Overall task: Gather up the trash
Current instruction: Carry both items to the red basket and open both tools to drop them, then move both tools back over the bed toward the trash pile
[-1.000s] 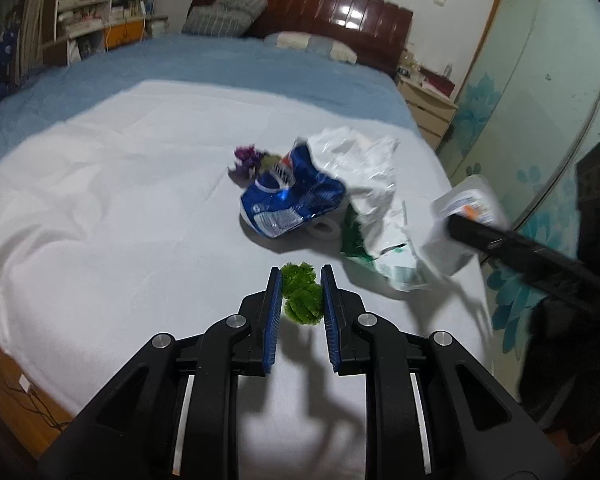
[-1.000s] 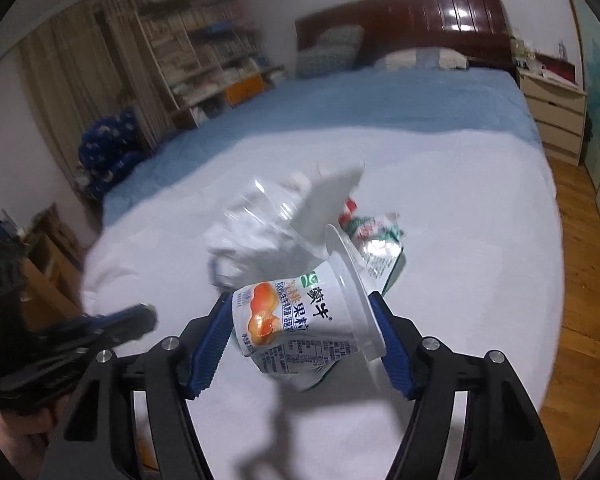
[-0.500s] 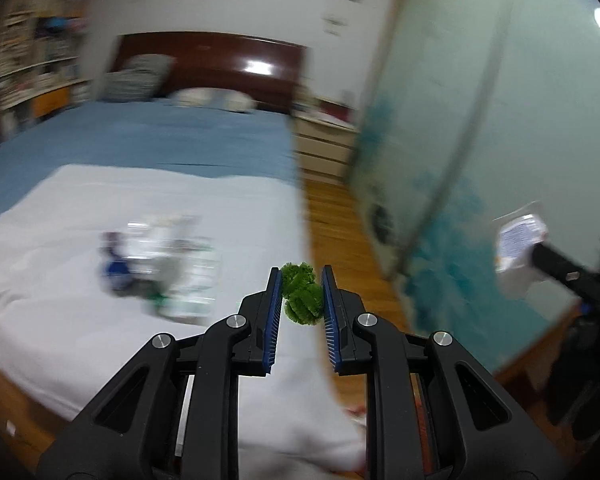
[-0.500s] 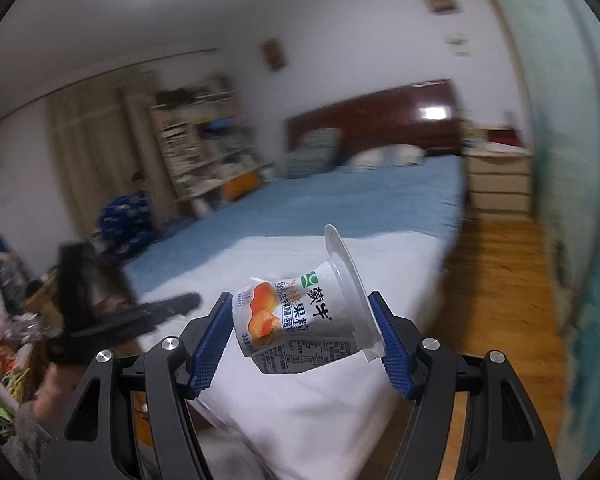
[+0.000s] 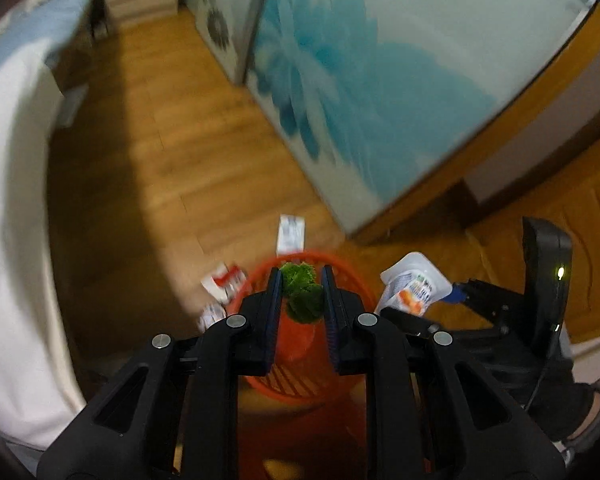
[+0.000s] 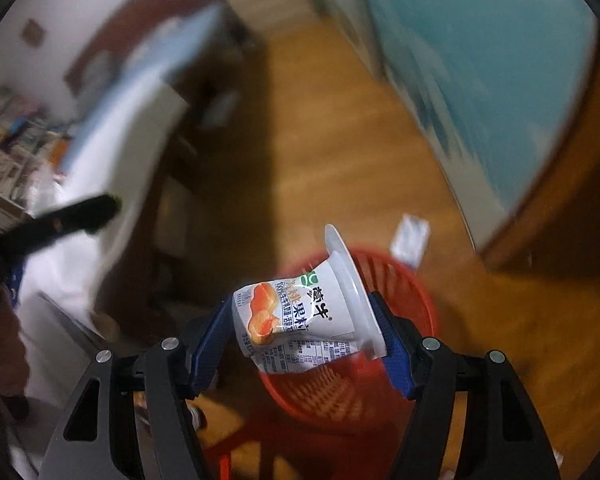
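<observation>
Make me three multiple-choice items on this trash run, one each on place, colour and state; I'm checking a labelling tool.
1. Where is the basket?
A. on the bed
B. on the wooden floor
C. on a shelf

2. What colour is the scrap in the left gripper?
A. green
B. purple
C. white

3. How is the yogurt cup held?
A. lying loose in the basket
B. clamped sideways in the right gripper's jaws
C. upright on the floor

Answers:
1 B: the red basket sits on floorboards.
2 A: the left gripper pinches a green scrap.
3 B: the yogurt cup lies sideways in the right gripper.
</observation>
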Tool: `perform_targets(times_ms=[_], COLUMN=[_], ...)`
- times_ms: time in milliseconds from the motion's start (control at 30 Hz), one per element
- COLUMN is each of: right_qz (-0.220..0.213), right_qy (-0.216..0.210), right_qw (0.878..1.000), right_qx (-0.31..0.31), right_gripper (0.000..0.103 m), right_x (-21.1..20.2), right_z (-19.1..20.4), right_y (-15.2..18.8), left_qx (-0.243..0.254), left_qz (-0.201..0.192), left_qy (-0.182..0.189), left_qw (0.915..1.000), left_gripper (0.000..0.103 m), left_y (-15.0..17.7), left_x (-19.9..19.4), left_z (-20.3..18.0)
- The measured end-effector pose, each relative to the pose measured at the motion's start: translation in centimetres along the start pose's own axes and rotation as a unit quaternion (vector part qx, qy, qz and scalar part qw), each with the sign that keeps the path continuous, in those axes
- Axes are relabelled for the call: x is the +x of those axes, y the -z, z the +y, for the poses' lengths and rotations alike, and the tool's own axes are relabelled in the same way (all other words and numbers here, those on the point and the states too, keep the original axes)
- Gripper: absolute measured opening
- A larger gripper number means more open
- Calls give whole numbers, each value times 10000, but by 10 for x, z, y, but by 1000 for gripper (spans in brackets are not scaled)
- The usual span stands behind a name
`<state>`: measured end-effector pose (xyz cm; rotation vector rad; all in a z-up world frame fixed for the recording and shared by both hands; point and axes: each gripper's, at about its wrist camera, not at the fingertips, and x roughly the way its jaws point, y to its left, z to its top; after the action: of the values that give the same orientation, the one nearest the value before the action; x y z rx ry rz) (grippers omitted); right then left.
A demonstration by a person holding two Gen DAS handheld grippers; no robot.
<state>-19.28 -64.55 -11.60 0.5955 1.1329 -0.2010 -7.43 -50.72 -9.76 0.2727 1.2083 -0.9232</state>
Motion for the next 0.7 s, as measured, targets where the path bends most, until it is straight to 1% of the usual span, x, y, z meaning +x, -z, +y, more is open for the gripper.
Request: perform_targets(times_ms=[67,100,167,233,267,300,333,367,467,533,633,700], right_qz=[105,142,184,234,213,175,105,55,-60,-138,-230,-332], right_qy=[-26,-17,-51,-61,-14,43,130,193,283,313,279,262], right_qw=[9999,9999,9998,9997,9997,9998,9996,9995,9991,9990,9988,9985], right_qx=[22,-3,-36,-62,-88,-128,-206,-250,-322,-301,-318,-338], right_gripper=[67,67,68,69,70,77,81,85,85,85,85,85], right_x=[12,16,21,30,30,27,24,22,13,8,2,-4], right_z=[-6,-7,-10,-6,-6,-5,-3,-3,-3,-4,2,8], right_y=[13,18,18,10,10,8,8,6,3,2,0,-3], left_qx=[36,65,87,63,53,36,27,33,-1,-53,-141,-205], left_qz=[190,254,378,516,585,614,596,530,339,280,156,-31], left_qy=[22,19,20,41,51,50,33,29,143,133,172,195], left_qw=[9998,9997,9992,9986,9983,9981,9982,9986,9993,9995,9996,9996], left_gripper=[19,19,20,21,26,42,52,65,67,67,67,67], left_y=[-2,-5,-4,-3,1,2,3,2,3,4,4,4], left_x=[15,19,24,29,31,29,28,26,18,15,8,-1], left_z=[0,-6,-9,-9,-13,-15,-14,-15,-16,-14,-12,-8])
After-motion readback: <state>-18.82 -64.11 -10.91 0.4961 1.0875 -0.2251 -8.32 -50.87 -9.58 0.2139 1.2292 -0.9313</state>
